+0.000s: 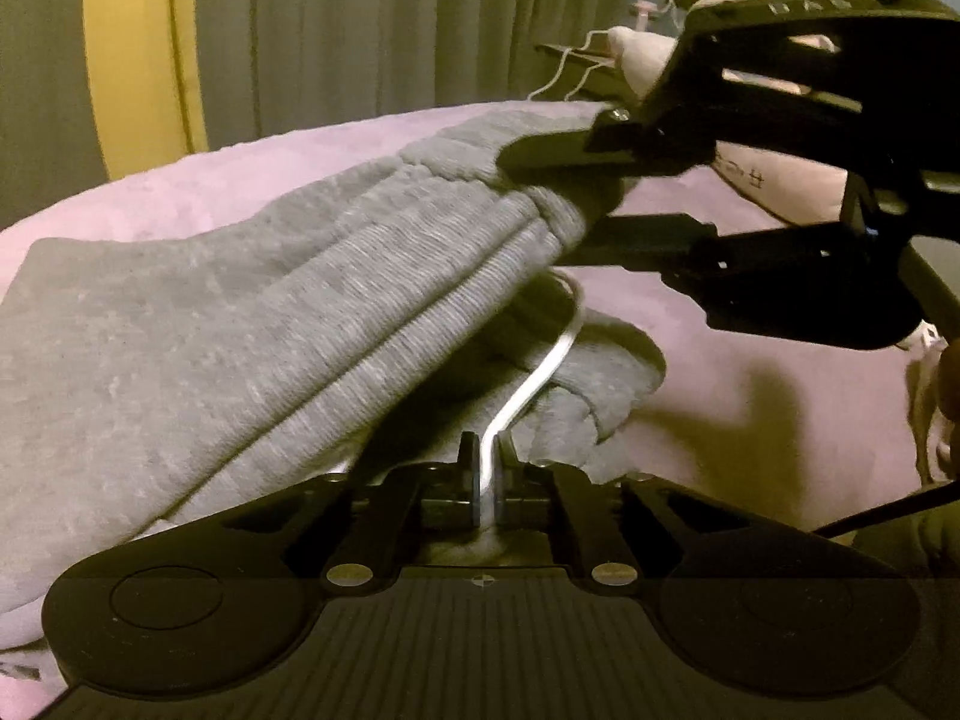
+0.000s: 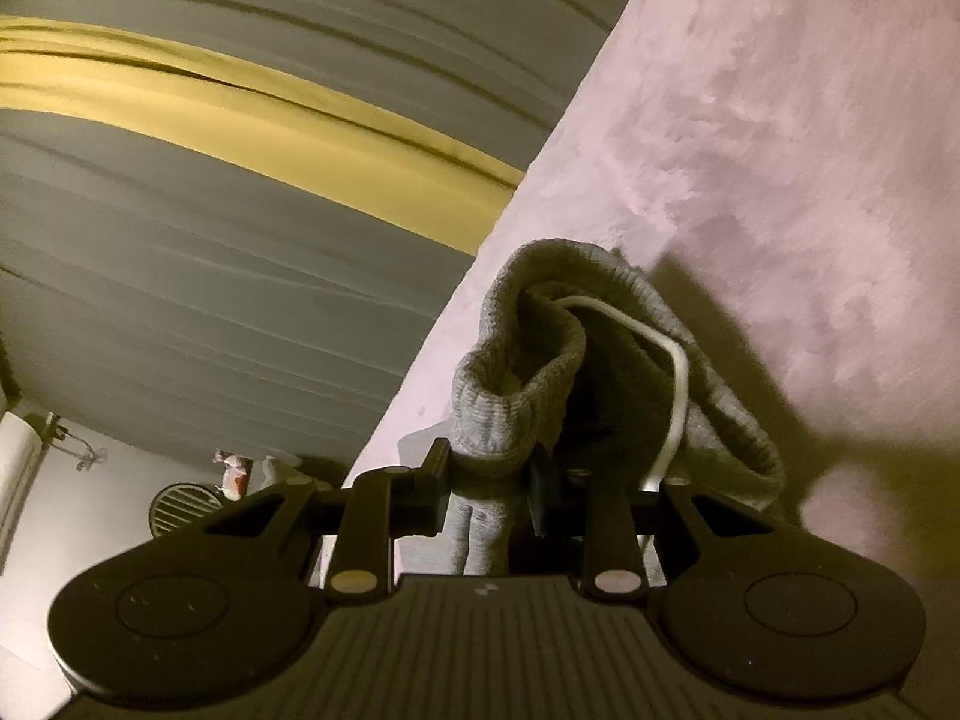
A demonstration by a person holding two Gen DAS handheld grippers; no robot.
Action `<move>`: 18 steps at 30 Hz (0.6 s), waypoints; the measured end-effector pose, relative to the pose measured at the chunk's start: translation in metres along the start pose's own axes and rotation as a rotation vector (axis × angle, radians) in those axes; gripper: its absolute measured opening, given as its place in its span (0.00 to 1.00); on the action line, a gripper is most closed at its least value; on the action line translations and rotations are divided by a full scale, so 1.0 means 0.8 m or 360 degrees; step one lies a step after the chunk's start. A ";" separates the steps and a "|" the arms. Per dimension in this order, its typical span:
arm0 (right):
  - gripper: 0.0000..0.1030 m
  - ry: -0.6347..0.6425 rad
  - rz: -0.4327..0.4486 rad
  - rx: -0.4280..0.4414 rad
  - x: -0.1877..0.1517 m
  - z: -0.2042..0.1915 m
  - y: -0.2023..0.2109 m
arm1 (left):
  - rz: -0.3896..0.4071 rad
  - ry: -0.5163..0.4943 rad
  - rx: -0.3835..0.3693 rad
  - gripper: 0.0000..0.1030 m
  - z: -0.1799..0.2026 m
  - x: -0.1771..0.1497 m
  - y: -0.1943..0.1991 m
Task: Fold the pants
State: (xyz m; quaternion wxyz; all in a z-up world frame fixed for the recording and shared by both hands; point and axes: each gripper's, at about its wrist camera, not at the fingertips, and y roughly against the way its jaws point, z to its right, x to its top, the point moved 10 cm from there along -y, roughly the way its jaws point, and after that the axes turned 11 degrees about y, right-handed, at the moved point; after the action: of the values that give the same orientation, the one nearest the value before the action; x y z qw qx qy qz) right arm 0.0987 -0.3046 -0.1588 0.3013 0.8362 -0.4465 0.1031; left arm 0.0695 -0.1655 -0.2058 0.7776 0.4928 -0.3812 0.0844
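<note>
Grey ribbed-knit pants (image 1: 198,324) lie on a pink plush surface (image 1: 750,408), bunched and partly lifted at the waistband end. No completed fold is visible. The fabric slopes from the raised waistband (image 1: 528,180) down to a flatter portion at the left of the left wrist view. Judged from this layout, the task is at an early stage: the garment is gripped but not yet spread flat, and every fold remains to be made.

1. Left gripper (image 1: 489,474): the 2 jaws are together, with the white drawstring (image 1: 540,372) pinched between them. The cord runs up from the jaws and loops back into the waistband opening. No grey fabric is visibly caught in this grip. The gripper points steeply downward toward the surface.

2. Right gripper (image 2: 489,480): the jaws are clamped on a thick roll of the waistband, so they stand partly apart around the fabric. In the left wrist view this gripper enters from the upper right and holds the waistband edge clear of the surface. It points at a shallower downward angle than the left one.

3. Hands: neither holding hand is clearly visible in either view.

Caution: the left grip holds the cord only. Judgement: pulling here would likely draw the cord out rather than move the pants, so a regrip on the fabric is probably required before folding.

Grey and yellow curtains (image 1: 300,30) hang behind the surface.
</note>
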 end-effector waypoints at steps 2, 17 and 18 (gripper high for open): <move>0.24 -0.0001 -0.0001 -0.0007 -0.001 0.001 0.001 | 0.0016 0.0014 0.0023 0.05 -0.005 0.004 0.005; 0.24 0.0103 0.0055 -0.0010 0.004 -0.017 0.007 | 0.0204 0.0113 0.0528 0.07 -0.083 0.032 0.017; 0.24 0.0097 0.0047 -0.0025 0.002 -0.013 0.006 | 0.0156 0.0099 0.0622 0.09 -0.093 0.023 0.011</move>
State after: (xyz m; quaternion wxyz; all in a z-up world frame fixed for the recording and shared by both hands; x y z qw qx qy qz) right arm 0.0966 -0.3015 -0.1475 0.3199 0.8236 -0.4501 0.1294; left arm 0.1161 -0.1040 -0.2037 0.6736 0.6123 -0.3569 0.2096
